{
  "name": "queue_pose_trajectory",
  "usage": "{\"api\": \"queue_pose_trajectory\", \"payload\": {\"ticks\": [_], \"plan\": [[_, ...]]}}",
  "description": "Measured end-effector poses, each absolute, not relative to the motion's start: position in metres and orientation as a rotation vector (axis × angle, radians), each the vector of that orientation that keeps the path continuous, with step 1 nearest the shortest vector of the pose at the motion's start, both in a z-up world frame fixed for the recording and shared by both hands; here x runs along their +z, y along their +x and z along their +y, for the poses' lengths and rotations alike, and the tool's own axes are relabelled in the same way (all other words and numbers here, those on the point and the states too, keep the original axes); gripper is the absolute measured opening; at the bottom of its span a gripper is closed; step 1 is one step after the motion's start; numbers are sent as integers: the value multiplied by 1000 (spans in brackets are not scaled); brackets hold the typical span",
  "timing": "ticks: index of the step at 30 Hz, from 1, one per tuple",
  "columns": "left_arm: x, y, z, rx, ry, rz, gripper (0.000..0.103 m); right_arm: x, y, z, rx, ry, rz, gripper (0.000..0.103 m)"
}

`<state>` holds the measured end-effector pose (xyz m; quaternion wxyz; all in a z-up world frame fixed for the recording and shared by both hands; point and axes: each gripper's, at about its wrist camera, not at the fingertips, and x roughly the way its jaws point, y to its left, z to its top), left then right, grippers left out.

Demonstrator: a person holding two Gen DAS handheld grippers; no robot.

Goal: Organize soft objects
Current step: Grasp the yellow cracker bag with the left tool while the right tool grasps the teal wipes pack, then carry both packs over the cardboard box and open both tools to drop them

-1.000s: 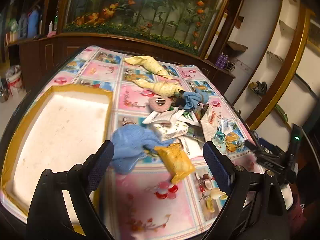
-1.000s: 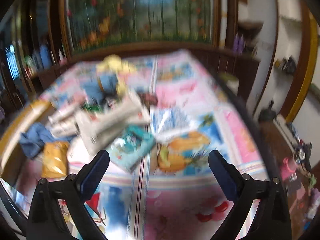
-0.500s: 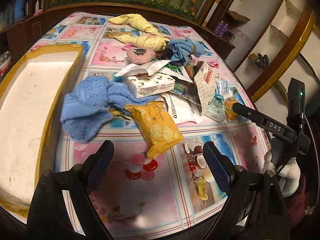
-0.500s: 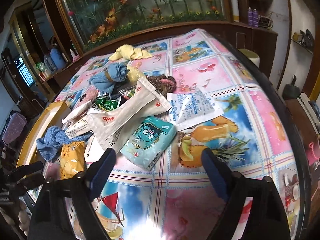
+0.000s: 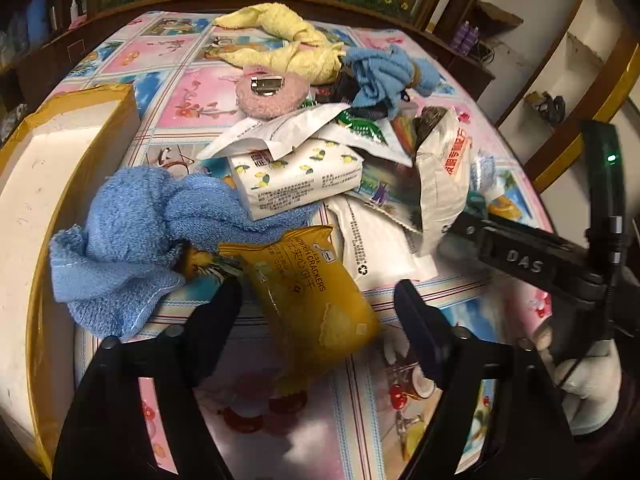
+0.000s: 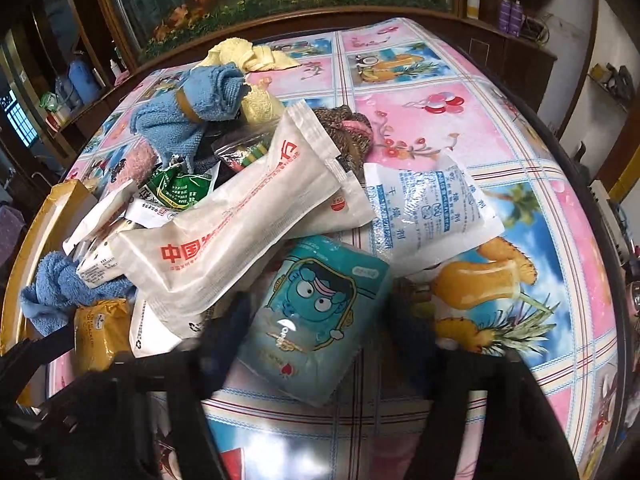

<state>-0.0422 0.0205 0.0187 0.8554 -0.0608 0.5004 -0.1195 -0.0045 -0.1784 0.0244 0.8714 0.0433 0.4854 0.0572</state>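
In the left wrist view a yellow cracker pack (image 5: 312, 296) lies on the tablecloth against a blue towel (image 5: 132, 240). My left gripper (image 5: 318, 312) straddles the pack; its jaws are closing, with a small gap still showing at each pad. In the right wrist view a teal cartoon tissue pack (image 6: 316, 320) lies flat at the front of the pile. My right gripper (image 6: 318, 316) has that pack between its blurred fingers; the jaws are closing and I see no firm press. The right gripper's body (image 5: 520, 256) and a gloved hand (image 5: 592, 376) show at the right.
A taped cardboard box (image 5: 48, 200) stands open at the left. The pile holds a lemon-print tissue pack (image 5: 296, 180), a long white pouch (image 6: 240, 232), a desiccant sachet (image 6: 432, 208), yellow towels (image 5: 288, 40), a pink fluffy item (image 5: 272, 92) and a light blue cloth (image 6: 200, 108).
Both grippers have come down and closer to the pile. The left jaws have narrowed around the yellow cracker pack, the right jaws around the teal pack.
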Motion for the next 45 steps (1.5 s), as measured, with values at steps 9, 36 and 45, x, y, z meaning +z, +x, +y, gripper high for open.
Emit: {"api": "queue_pose_trajectory", "payload": {"ticks": [9, 36, 45], "plan": [[23, -64, 31, -320, -185, 1012, 45, 29, -31, -212, 182, 211, 989, 27], [103, -141, 140, -374, -460, 759, 45, 35, -58, -194, 204, 140, 998, 24], [133, -110, 212, -269, -498, 691, 45, 113, -61, -135, 520, 216, 858, 24]]}}
